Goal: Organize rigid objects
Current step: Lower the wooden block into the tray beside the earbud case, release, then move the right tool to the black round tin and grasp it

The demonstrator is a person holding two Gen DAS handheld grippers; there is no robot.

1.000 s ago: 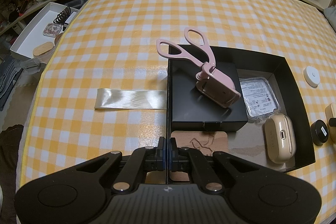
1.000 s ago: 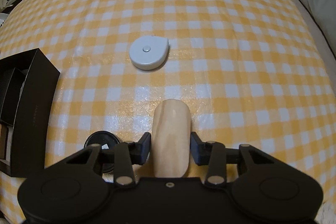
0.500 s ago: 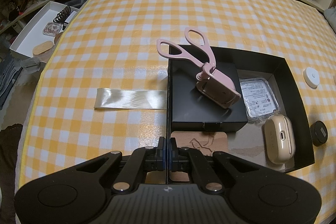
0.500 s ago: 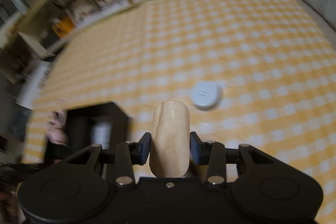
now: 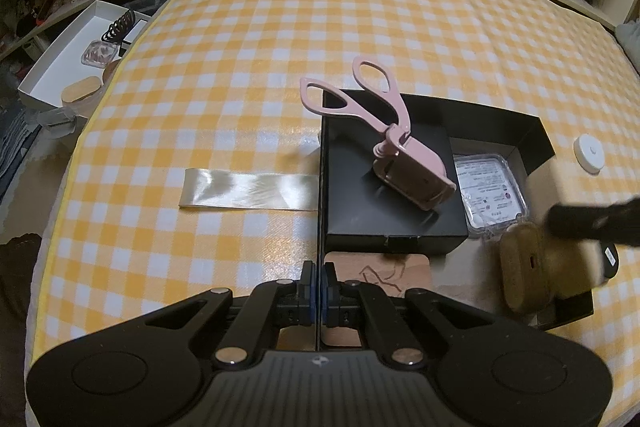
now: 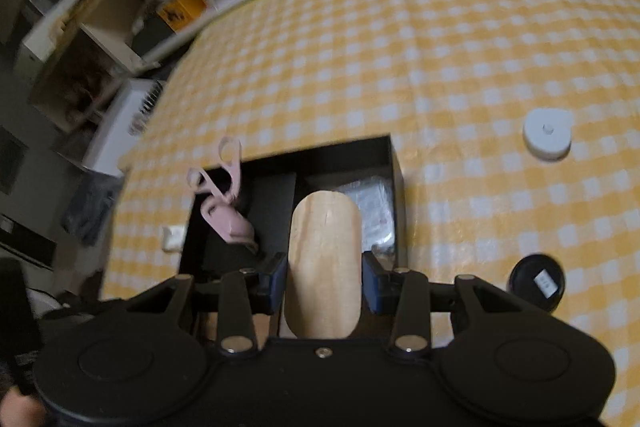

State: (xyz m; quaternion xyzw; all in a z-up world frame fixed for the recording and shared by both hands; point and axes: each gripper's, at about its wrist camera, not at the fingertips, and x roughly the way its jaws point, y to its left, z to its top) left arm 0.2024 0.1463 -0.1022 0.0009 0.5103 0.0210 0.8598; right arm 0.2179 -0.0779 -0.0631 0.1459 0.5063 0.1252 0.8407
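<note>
Wooden oval block [image 6: 325,263] pinched in right gripper [image 6: 325,277] above black box [image 6: 394,163]; lower it gently into free space; left gripper [image 5: 319,281] pressed together, empty

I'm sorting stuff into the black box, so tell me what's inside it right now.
In the black box: a smaller black case with pink scissors on top, a clear packet, a wooden coaster and a beige case. The floor under them is hidden.
</note>
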